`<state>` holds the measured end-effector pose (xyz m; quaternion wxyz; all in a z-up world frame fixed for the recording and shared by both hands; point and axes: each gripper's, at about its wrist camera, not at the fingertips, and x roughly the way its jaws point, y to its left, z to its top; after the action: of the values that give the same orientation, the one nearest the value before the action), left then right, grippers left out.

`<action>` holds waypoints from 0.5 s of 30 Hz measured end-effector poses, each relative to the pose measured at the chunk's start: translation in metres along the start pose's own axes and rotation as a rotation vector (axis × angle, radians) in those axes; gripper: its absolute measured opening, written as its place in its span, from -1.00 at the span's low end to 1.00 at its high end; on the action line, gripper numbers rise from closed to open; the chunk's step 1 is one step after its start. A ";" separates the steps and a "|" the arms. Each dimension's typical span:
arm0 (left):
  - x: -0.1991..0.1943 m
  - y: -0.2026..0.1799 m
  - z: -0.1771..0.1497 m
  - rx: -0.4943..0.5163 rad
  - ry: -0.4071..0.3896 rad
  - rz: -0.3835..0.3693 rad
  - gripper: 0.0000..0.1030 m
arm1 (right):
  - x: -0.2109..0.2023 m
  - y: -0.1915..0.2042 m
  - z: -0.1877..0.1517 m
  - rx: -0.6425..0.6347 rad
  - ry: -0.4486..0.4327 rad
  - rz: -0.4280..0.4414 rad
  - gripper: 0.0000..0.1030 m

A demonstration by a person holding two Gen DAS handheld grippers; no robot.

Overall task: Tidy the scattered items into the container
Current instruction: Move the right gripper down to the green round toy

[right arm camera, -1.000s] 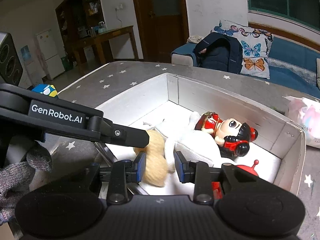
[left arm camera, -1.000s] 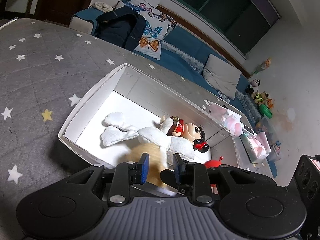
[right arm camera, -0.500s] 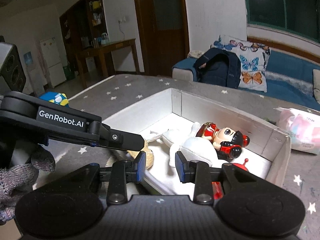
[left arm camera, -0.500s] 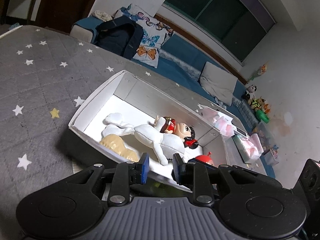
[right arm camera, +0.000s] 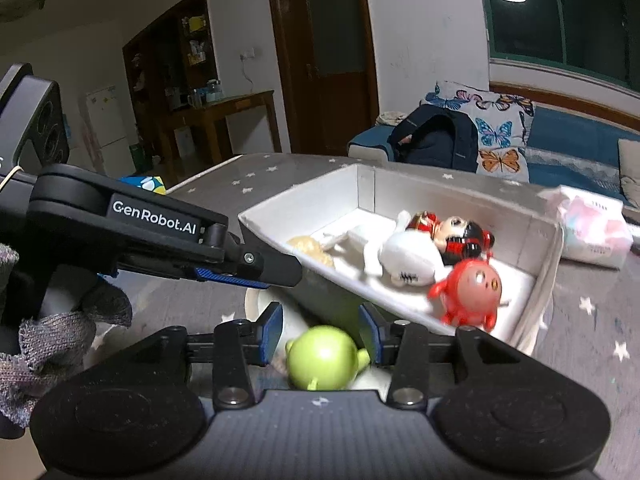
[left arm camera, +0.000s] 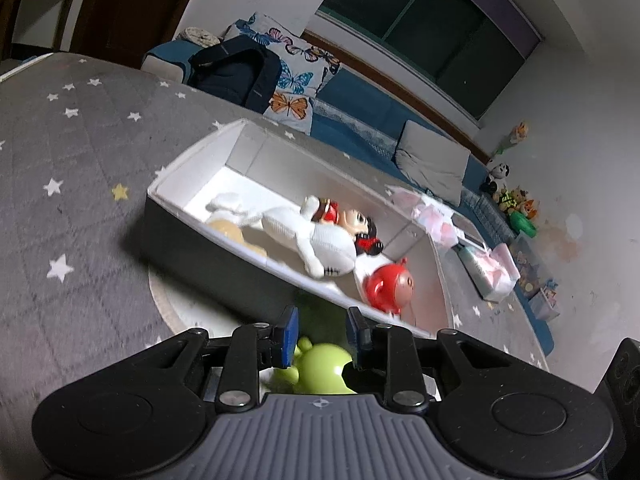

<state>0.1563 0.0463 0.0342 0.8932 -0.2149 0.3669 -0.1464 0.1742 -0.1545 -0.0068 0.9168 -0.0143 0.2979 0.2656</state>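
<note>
Right tool (right arm camera: 320,330): fingers spread, flanking a green toy (right arm camera: 322,358) without visibly touching it; the toy lies on a white plate (right arm camera: 256,306) on the star-patterned table (left arm camera: 80,140), just outside the near wall of the box (right arm camera: 554,240). Left tool (left arm camera: 322,334): fingers likewise parted and empty, poised over the same green toy (left arm camera: 320,368); from the right camera it reaches in from the left, tip near the box wall. Step in hand, by judgement: pickup of the last loose toy; the next move calls for closing one tool on its round body, then lifting it over the near wall. Green toy: roundish, no clear long axis; small stubs project sideways; facing cannot be told. Box contents: a doll (right arm camera: 452,236) and a white plush (right arm camera: 404,258) lying lengthwise along the box, the doll's head toward the right end; a red toy (right arm camera: 470,292) at that end; a tan plush (right arm camera: 312,250) at the left. Beyond: tissue packs (right arm camera: 592,234), a sofa (right arm camera: 576,148).
</note>
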 end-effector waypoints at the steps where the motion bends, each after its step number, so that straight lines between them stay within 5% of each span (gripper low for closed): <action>1: 0.000 -0.001 -0.003 0.003 0.003 0.003 -0.43 | 0.000 0.000 -0.004 0.008 0.002 0.000 -0.03; 15: 0.013 -0.011 -0.026 0.039 0.055 0.044 -0.42 | 0.012 -0.010 -0.040 0.108 0.039 -0.041 0.20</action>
<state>0.1456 0.0239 0.0160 0.8897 -0.1851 0.3932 -0.1399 0.1662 -0.1645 -0.0474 0.9156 0.0238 0.3291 0.2299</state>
